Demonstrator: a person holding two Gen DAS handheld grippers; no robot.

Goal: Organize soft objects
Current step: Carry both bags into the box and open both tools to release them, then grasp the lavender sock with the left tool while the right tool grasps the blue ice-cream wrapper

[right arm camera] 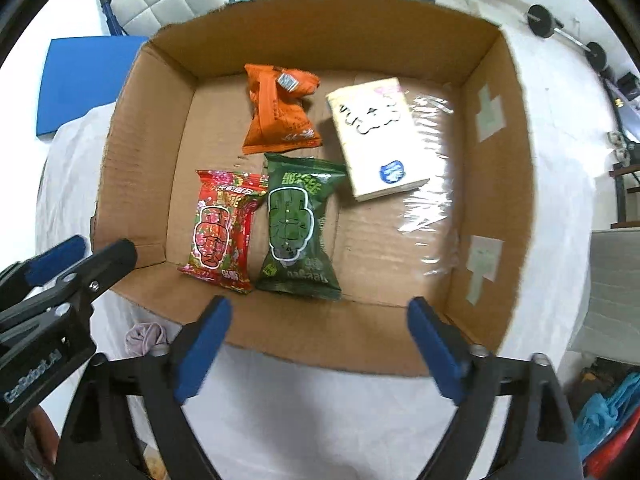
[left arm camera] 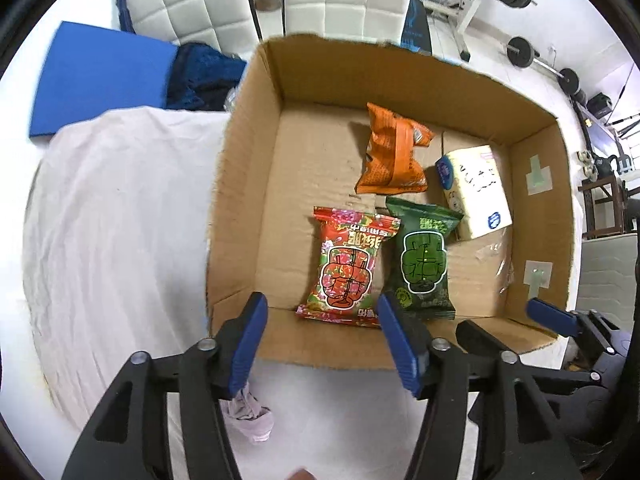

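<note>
A: Where the two grippers hang over the near edge of the cardboard box, how do their jaws stand, and what lies closest to them?

B: The left gripper has its jaws spread wide and holds nothing; the right gripper likewise stands spread and empty. Nearest of all, outside the box on the white-sheeted bed, lies one small wad of pale lilac cloth, limp and very light by appearance; a pinch on its bunched middle would probably serve.

A: And inside the box, from the near wall outward?

B: First come two snack packets side by side, edges touching: one red packet on the left, one green packet on the right. Both look puffed, light and crinkly, with slick film that may slip; the flat crimped seam at either end seems the safer hold, since squeezing the pillowed middle could crush the contents. Beyond them lies one orange packet, creased and part-collapsed, to be taken the same way. Just right of it sits one cream tissue pack, soft but block-shaped, likely best gripped across its narrow sides.

A: The count, then?

B: Three snack packets, one tissue pack, one cloth wad. A patch of clear film also lies on the box floor at right.
</note>
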